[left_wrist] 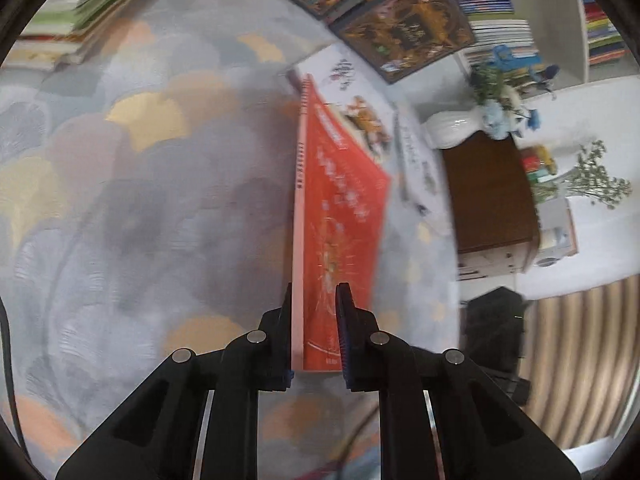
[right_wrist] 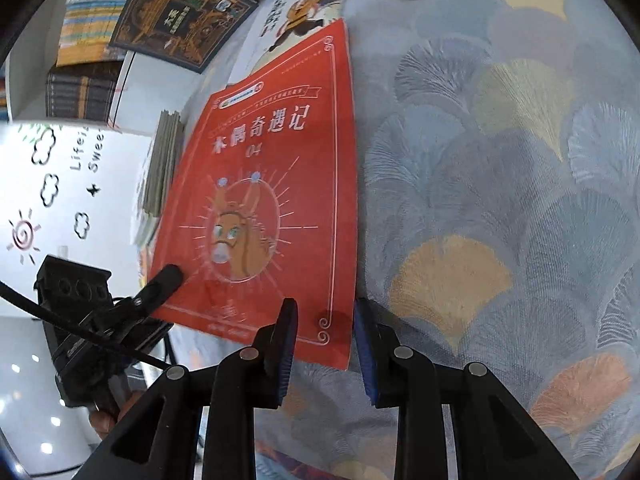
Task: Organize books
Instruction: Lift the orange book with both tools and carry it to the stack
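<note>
Red cover and pale pink spine sit between the black fingers of the left tool (left_wrist: 314, 332) — it grips the red book (left_wrist: 340, 216) by its near corner, one pad against the spine, the other on the cover. The book is tilted up off the surface (left_wrist: 140, 200), a cloth of grey, blue, yellow and orange fan shapes. From the right wrist view the right tool (right_wrist: 325, 340) straddles the book's (right_wrist: 272, 184) other near corner, its pads standing apart on either side of the edge; whether they touch the cover I cannot tell. The left tool's finger (right_wrist: 164, 280) shows there too, pressed on the cover's lower left part.

Just beyond the red book lies a white picture book (left_wrist: 352, 92) with a cartoon figure, partly under it, and beside that another pale book (left_wrist: 416, 160). Farther off are two dark books (left_wrist: 404, 28) with gold patterns, overlapping. A stack of green-edged books (left_wrist: 80, 12) sits at the far left. Past the surface's edge — a white vase (left_wrist: 452, 130) with blue flowers on a brown cabinet (left_wrist: 488, 192), and shelves of books (left_wrist: 492, 4) behind.
</note>
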Available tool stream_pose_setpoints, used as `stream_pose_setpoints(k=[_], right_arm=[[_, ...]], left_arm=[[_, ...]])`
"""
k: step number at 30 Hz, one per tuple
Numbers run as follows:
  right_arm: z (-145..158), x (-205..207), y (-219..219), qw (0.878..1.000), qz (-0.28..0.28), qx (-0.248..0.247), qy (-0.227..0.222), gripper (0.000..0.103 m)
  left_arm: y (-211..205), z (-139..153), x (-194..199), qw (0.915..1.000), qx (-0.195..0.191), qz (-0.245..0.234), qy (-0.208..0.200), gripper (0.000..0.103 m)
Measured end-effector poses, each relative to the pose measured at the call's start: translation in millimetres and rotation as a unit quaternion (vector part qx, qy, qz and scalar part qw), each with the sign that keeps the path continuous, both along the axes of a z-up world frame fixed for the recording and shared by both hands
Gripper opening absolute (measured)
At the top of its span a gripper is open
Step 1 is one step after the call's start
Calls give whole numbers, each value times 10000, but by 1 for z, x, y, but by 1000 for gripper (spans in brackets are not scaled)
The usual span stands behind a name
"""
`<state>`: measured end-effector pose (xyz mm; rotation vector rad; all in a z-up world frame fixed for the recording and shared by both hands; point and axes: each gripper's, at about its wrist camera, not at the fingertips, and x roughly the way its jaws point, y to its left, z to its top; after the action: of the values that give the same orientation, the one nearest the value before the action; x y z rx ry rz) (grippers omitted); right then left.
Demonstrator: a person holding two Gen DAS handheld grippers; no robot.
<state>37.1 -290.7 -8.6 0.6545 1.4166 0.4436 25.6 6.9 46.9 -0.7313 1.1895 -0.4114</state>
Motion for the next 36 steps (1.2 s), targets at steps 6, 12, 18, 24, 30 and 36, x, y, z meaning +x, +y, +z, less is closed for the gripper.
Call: stream_pose_setpoints(k=[6, 12, 18, 24, 30, 36], right_arm=[[1, -1, -5, 9999, -40, 99, 66, 27], [-10, -15, -34, 9921, -549, 958, 598, 58], [-30, -17, -47, 9686, -1119, 1997, 971, 62], [-16, -2, -38, 9750, -1073, 1848, 612, 30], [25, -2, -7, 9992, -288, 61, -281, 26], [52, -17, 28, 9859, 355, -1264, -1041, 26]], left_arm=[[-31, 8, 9, 9987, 447, -212, -145, 11], [-19, 1, 15, 9981, -549, 167, 219, 10], [-23, -1, 19, 9908, -1262, 208, 444, 10], [-16, -14, 15, 9897, -1176, 345, 734, 10], [-19, -14, 14, 9976, -87, 93, 674, 11], [-39, 10, 11, 9904, 1295, -477, -58, 15]])
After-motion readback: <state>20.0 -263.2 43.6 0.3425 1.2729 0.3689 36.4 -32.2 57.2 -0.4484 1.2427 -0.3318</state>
